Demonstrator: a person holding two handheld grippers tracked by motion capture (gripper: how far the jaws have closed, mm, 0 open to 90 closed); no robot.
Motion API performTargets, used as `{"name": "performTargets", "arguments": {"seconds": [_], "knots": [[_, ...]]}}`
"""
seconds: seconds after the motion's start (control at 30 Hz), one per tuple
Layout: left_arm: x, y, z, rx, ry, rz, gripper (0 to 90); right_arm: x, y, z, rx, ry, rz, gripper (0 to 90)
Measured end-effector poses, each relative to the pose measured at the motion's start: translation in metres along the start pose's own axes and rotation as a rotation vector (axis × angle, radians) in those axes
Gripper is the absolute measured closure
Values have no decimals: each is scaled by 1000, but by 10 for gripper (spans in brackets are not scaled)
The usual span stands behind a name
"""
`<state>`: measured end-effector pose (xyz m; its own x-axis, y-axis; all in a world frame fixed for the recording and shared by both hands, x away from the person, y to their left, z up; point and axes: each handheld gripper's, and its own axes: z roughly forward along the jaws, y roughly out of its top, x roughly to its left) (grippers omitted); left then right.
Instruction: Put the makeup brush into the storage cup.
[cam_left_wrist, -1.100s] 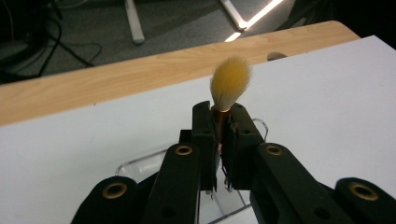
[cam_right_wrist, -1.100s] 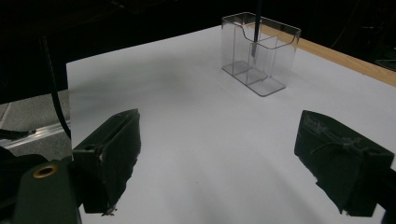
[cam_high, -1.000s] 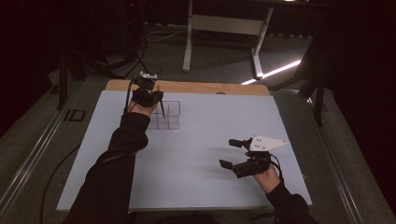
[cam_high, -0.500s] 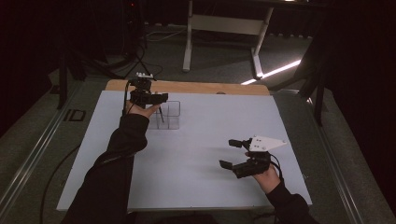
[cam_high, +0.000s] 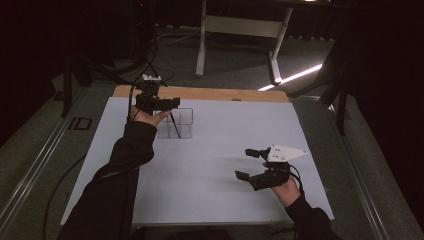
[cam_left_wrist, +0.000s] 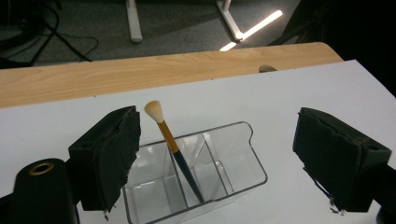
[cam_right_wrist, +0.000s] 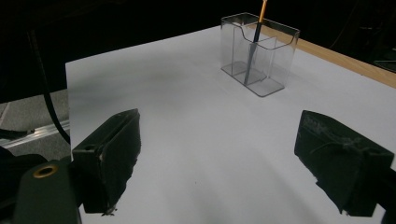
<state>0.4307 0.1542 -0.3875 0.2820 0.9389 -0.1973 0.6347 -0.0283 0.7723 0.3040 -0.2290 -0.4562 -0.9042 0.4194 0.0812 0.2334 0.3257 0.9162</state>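
My left gripper (cam_left_wrist: 219, 158) has just been opening, nothing between its spread jaws. Below it the orange-and-dark-handled makeup brush (cam_left_wrist: 175, 151) leans in the clear plastic divided organiser (cam_left_wrist: 243, 158); the brush's lower tip is hard to make out. My right gripper (cam_right_wrist: 219, 163) is spread too, empty.

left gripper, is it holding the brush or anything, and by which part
Nothing is held. The left gripper has just opened; the makeup brush leans free in the clear organizer. The right gripper is open too.
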Motion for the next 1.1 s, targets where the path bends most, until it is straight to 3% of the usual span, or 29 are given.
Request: {"name": "performTargets", "arguments": {"seconds": [0.17,0.27,0.4,0.43,0.57,0.8,1.1], "knots": [[-1,-1,-8,-3,-65,31,47,0,0,0,2,-1,0,145],[0,-2,-13,-10,-94,38,44,-1,0,0,-1,-1,2,145],[2,-4,-22,-42,-96,21,15,-1,0,0,-2,-5,3,145],[2,-4,-24,-49,-112,22,14,-1,0,0,0,-8,1,145],[1,-6,-31,-80,-108,40,0,-1,0,0,1,-10,-5,145],[-4,-11,-43,-82,-131,88,0,-1,-1,2,8,-9,-5,145],[-5,-25,-56,-86,-186,106,0,0,-2,3,6,-10,0,144]]}}
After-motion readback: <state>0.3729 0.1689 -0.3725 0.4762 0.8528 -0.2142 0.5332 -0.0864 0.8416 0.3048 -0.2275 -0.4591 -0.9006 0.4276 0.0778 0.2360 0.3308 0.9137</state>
